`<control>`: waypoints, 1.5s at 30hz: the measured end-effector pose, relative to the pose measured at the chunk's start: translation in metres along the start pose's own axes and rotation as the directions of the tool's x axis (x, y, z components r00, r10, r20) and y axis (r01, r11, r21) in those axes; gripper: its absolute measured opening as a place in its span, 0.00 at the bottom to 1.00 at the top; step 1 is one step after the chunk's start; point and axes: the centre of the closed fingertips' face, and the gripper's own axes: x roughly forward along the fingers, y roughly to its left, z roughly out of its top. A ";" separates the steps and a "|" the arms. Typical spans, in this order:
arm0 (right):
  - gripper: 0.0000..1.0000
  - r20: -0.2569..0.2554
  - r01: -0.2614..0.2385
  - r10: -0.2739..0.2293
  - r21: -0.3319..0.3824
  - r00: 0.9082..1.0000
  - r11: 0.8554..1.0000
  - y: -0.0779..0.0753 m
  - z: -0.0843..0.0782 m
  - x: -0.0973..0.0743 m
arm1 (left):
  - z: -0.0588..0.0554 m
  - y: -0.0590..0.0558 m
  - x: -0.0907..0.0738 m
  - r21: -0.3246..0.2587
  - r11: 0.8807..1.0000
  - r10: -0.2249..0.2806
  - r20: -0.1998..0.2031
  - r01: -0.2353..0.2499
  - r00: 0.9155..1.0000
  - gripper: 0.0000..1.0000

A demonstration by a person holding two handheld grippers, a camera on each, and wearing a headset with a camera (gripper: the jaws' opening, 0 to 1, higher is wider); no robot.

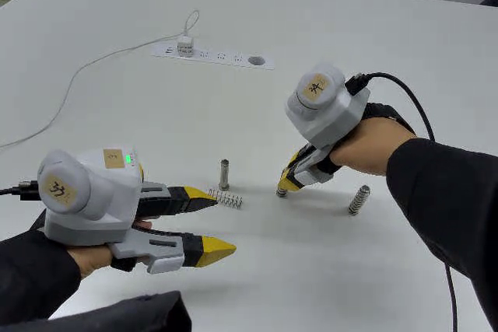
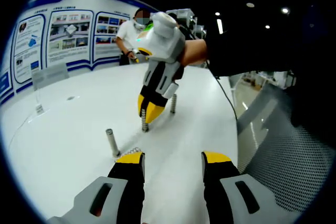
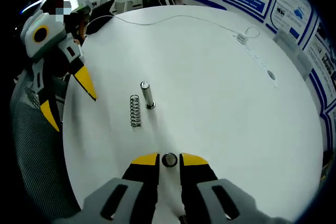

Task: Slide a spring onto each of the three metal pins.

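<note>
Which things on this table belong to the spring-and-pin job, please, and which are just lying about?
Job: bare pin; loose spring; sprung pin; third pin, in the right claw.
Lying about: power strip; plugged-in adapter; white cable.

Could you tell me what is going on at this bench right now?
A person with a handheld gripper in each hand is fitting springs onto upright metal pins on a white table. The right gripper has its yellow-tipped jaws close around a spring-wrapped pin; whether they grip it is unclear. A second spring-covered pin stands nearby. The left gripper hovers open near a loose coil spring lying beside the bare metal pin, not yet done.
</note>
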 end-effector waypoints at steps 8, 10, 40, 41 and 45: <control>0.20 0.014 0.009 -0.009 -0.006 1.000 1.000 -0.001 0.002 -0.004 | 0.001 -0.001 0.000 0.000 1.000 -0.001 -0.001 0.001 1.000 0.45; 0.22 0.023 0.017 -0.017 -0.010 1.000 1.000 -0.003 0.004 -0.007 | 0.001 -0.001 0.000 0.001 1.000 -0.001 -0.001 0.001 1.000 0.45; 0.22 0.130 -0.002 0.016 -0.104 0.991 0.995 0.033 0.046 -0.025 | 0.000 0.002 -0.003 -0.009 1.000 0.015 0.004 -0.015 1.000 0.45; 0.22 0.130 -0.005 0.019 -0.106 0.991 0.994 0.034 0.047 -0.023 | 0.000 0.003 -0.003 -0.010 1.000 0.016 0.004 -0.016 1.000 0.45; 0.21 0.122 -0.027 0.042 -0.122 0.992 0.992 0.043 0.048 -0.015 | 0.000 0.003 -0.003 -0.014 1.000 0.018 0.005 -0.018 1.000 0.45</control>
